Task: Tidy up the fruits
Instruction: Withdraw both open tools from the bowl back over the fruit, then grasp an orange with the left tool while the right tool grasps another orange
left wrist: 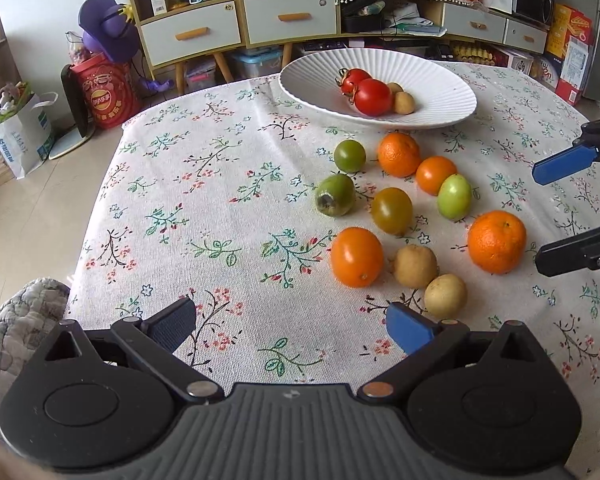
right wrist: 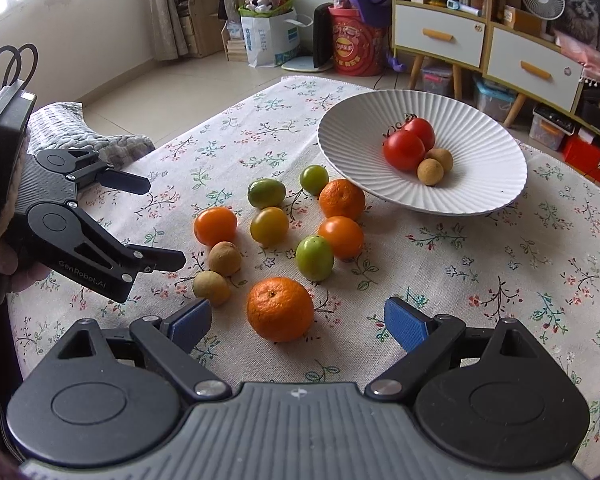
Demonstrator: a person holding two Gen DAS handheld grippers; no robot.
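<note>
— Two red tomatoes (right wrist: 410,142) sit in the ribbed white plate (right wrist: 480,196). Round fruits (right wrist: 342,236) lie loose on the flowery cloth surface (left wrist: 220,208).

— Both claws, left claw (left wrist: 290,326) and right claw (right wrist: 298,322), gape wide, holding nothing. Only the right view shows a bumpy orange (right wrist: 280,309) just before its blue pads (right wrist: 406,324).

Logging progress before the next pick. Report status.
Left gripper open, empty. Right gripper open, mandarin just ahead. White plate holds two tomatoes, two longans; ten fruits on the tablecloth. Path clear.
</note>
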